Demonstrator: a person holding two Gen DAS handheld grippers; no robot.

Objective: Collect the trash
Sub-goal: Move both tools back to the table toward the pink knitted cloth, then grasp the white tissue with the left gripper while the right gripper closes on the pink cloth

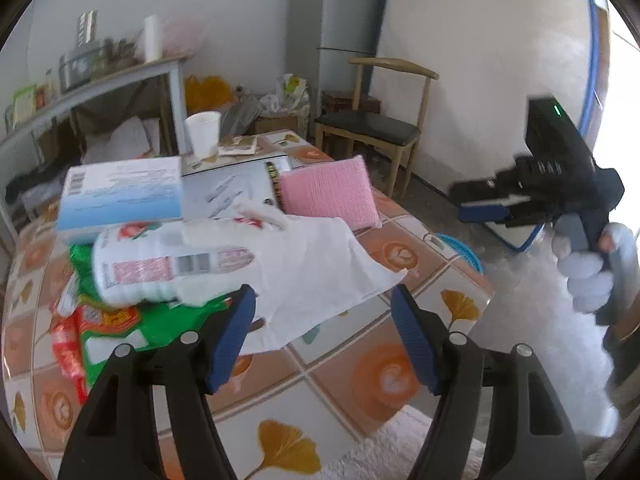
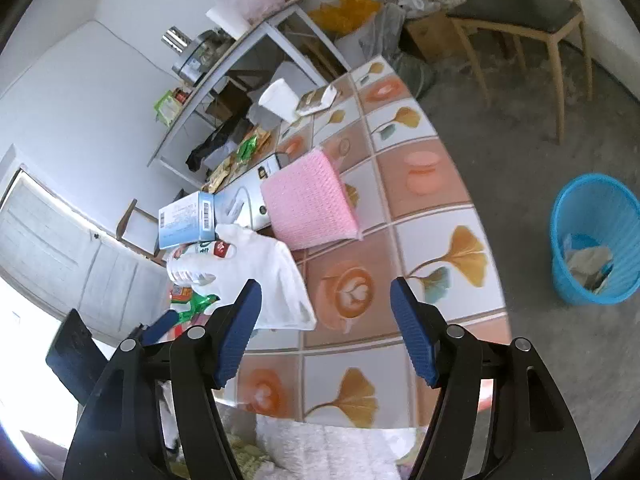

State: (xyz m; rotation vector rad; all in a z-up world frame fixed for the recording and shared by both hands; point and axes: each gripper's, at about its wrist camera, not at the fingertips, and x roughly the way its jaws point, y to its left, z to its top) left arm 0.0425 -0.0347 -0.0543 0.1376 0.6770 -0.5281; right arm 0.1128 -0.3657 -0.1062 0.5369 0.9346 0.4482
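Note:
A white paper napkin (image 1: 320,264) lies crumpled on the tiled table, draped over a white plastic bottle (image 1: 168,264) on its side. A green and red snack wrapper (image 1: 132,324) lies under the bottle. My left gripper (image 1: 324,332) is open and empty, just in front of the napkin. My right gripper (image 2: 326,326) is open and empty above the table's near edge, with the napkin (image 2: 272,276) to its left. The right gripper also shows in the left wrist view (image 1: 480,204), off the table's right side. A blue trash basket (image 2: 596,236) stands on the floor at right.
A pink basket (image 1: 328,192), a blue and white box (image 1: 120,196), a grey box (image 1: 236,188) and a white paper cup (image 1: 204,132) stand on the table (image 1: 400,360). A wooden chair (image 1: 376,128), a shelf (image 1: 100,80) and a fridge (image 1: 336,24) stand behind.

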